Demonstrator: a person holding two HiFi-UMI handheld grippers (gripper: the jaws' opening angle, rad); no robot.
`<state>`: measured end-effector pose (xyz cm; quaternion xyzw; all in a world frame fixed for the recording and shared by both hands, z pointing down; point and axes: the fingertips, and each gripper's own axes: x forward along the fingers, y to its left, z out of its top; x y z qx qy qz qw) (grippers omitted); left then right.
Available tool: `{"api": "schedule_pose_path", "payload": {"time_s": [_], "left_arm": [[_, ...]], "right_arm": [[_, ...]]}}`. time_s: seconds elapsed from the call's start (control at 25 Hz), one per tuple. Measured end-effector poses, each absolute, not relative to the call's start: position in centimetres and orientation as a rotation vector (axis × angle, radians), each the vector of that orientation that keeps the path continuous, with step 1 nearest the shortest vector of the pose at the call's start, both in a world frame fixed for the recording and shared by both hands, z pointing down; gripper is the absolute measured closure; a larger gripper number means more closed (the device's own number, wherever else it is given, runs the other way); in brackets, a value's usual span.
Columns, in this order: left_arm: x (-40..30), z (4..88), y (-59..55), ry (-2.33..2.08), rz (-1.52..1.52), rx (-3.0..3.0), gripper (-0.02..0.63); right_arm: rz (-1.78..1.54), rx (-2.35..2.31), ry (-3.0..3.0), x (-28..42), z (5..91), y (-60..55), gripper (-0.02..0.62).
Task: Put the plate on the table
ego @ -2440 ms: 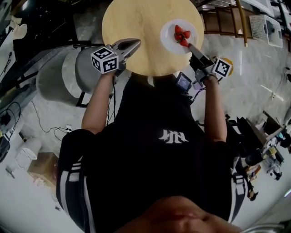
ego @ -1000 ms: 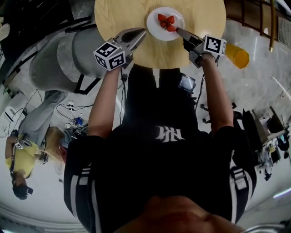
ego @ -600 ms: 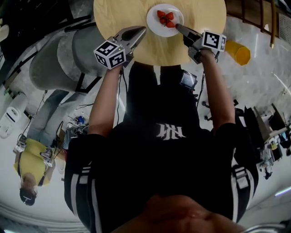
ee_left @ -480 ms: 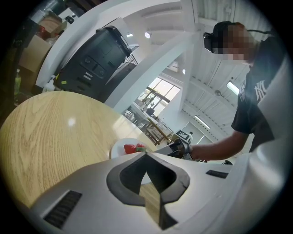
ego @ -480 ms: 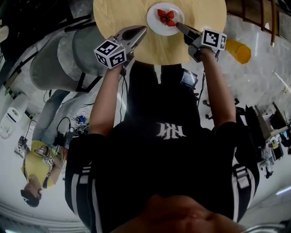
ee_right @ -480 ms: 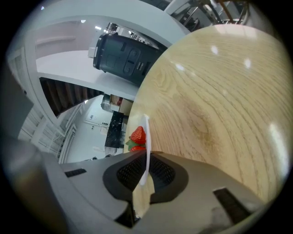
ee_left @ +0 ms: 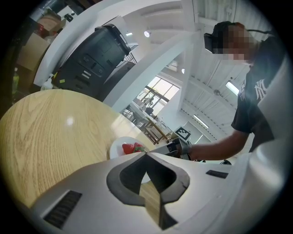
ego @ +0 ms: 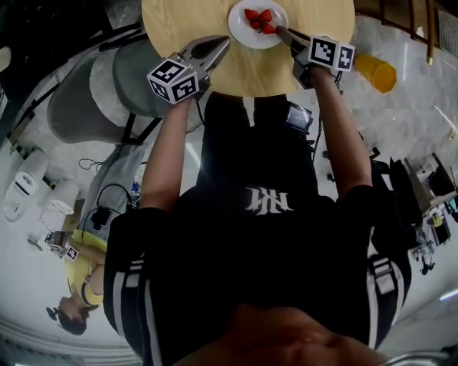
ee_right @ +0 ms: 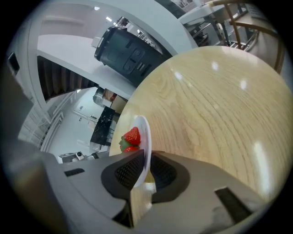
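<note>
The plate, carrying strawberries, sits flat on the round wooden table, so the placing itself looks done and only the letting go remains. Its near rim stands between the pads of the right gripper, whose jaws have just been opening and flank the rim loosely rather than pinching it. The left gripper hovers near the plate's left edge without touching, jaws together on nothing, seemingly idle because one hand suffices.
</note>
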<state>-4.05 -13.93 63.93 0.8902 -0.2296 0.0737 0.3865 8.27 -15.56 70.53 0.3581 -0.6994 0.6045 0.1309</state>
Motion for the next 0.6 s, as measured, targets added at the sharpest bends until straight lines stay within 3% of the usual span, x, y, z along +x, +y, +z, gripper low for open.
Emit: {"api": "schedule_pose_path", "payload": {"time_s": [0.6], "left_arm": [[-2.2, 64.6, -12.9, -0.512, 0.234, 2.273, 0.594]], "right_arm": [[1.416, 1.113, -1.968, 9.3, 71.6, -15.9, 0.512]]}}
